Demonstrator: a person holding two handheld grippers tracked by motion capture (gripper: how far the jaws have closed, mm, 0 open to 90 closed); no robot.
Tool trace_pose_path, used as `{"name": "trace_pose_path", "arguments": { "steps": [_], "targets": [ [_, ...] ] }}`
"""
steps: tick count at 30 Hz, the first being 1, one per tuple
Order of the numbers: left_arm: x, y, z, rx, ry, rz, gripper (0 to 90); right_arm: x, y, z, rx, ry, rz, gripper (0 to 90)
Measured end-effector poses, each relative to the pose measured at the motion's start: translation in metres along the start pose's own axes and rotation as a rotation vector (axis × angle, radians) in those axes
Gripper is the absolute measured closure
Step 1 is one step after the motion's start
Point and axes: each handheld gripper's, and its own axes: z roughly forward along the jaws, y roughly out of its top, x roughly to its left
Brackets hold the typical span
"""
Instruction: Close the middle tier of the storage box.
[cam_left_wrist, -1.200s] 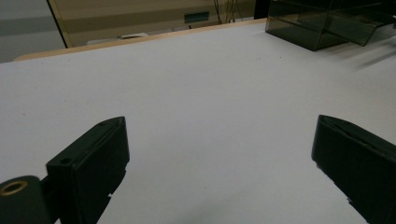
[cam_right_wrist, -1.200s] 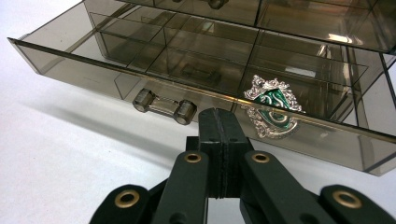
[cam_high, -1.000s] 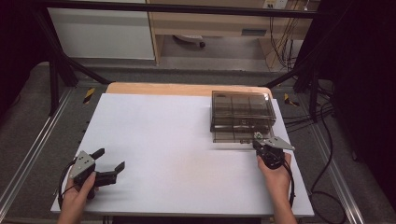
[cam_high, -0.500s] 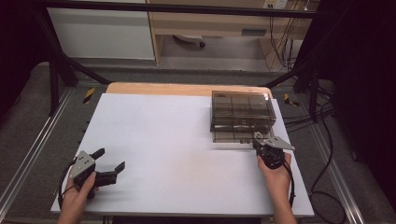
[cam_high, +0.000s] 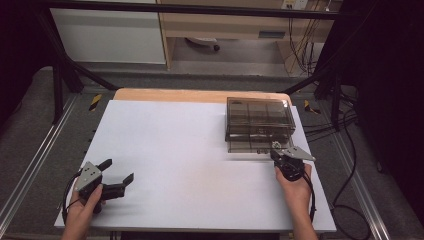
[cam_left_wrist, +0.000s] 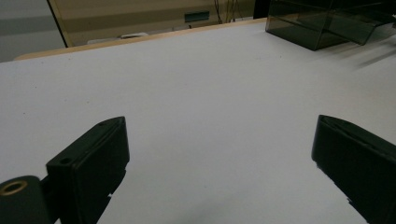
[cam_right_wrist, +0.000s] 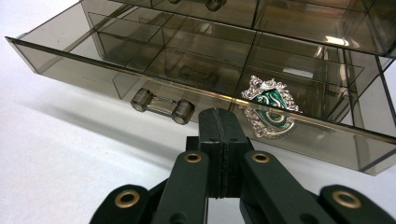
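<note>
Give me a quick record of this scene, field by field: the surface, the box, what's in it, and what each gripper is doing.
Surface: white table top
Box: smoky clear drawer organizer at the far right of the table
Drawer: bottom drawer pulled partly out, bar handle on its front
Contents: a silver and green crest badge in the drawer's right end
Left gripper: jaws wide apart, nothing between them, near left of the table
Right gripper: jaws pressed together, holding nothing, just in front of the open drawer
</note>
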Motion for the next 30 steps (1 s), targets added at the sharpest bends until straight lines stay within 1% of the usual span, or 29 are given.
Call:
{"name": "trace_pose_path", "arguments": {
  "steps": [7,9,15,24,30],
  "targets": [
    [0.0001,0.0003,0.001,-0.004,-0.003,-0.004,4.3,0.0002,0.0001,-0.0002,-0.003,-0.001,-0.009,90.0],
    [0.0001,0.0,0.0014,0.003,-0.003,0.003,4.3,0.0005,0.0003,-0.0005,-0.002,-0.001,-0.001,90.0],
    [0.0002,0.0002,0.0005,-0.004,-0.002,-0.003,4.3,0.0002,0.0001,-0.0005,-0.001,-0.017,-0.012,90.0],
    [0.0002,0.0,0.0014,0.003,-0.002,0.002,4.3,-0.0002,0.0004,0.0005,-0.001,-0.012,-0.008,90.0],
    [0.0,0.0,0.0015,0.004,-0.003,0.003,4.3,-0.0005,0.0008,0.0007,-0.003,-0.007,0.005,90.0]
  ]
}}
